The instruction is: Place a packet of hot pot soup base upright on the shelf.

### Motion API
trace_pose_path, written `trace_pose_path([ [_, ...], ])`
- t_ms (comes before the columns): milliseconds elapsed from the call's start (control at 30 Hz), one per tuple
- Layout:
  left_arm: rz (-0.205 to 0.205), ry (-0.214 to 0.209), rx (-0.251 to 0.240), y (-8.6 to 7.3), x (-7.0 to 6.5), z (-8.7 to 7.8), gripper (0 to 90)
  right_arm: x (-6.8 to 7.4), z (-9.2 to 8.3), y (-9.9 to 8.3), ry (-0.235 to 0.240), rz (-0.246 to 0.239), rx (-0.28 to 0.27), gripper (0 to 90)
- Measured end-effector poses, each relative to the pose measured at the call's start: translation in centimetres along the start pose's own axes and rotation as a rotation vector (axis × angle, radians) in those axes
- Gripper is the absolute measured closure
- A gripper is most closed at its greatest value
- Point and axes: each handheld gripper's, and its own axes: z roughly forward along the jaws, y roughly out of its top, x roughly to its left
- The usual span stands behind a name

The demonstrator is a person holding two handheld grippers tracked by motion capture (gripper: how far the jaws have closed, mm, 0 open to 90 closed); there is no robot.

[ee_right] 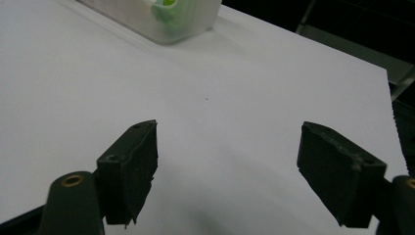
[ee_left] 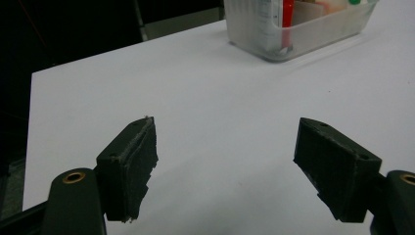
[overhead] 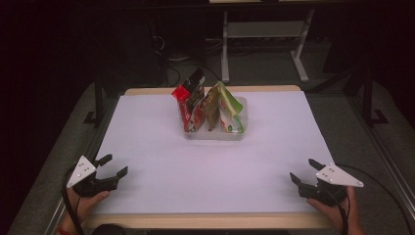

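A clear plastic bin stands at the far middle of the white-covered table. Several snack packets stand upright in it: a red one, a dark one, a brown one and a green-and-white one. My left gripper rests near the front left corner, open, with nothing between its jaws. My right gripper sits near the front right corner, open and empty too. The left gripper view looks past its gripper to the bin. The bin's corner appears in the right gripper view beyond that gripper.
A wooden table edge runs along the front. Behind the table stand a white metal desk frame and loose cables on a grey floor. Black frame posts flank the table on both sides.
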Motion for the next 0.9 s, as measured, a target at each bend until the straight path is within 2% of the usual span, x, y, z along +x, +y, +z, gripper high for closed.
trace_pose_path([
  [167,0.017,-0.011,0.004,0.0,-0.4,-0.2,22.9,0.3,-0.3,0.3,0.005,-0.010,-0.020,22.5],
  [400,0.018,-0.018,0.002,0.2,-0.6,-0.1,22.6,0.4,-0.2,0.3,0.011,-0.007,-0.028,22.5],
  [900,0.045,-0.042,0.022,0.6,-1.3,0.7,22.6,0.5,0.0,0.2,0.023,-0.010,-0.012,22.5],
])
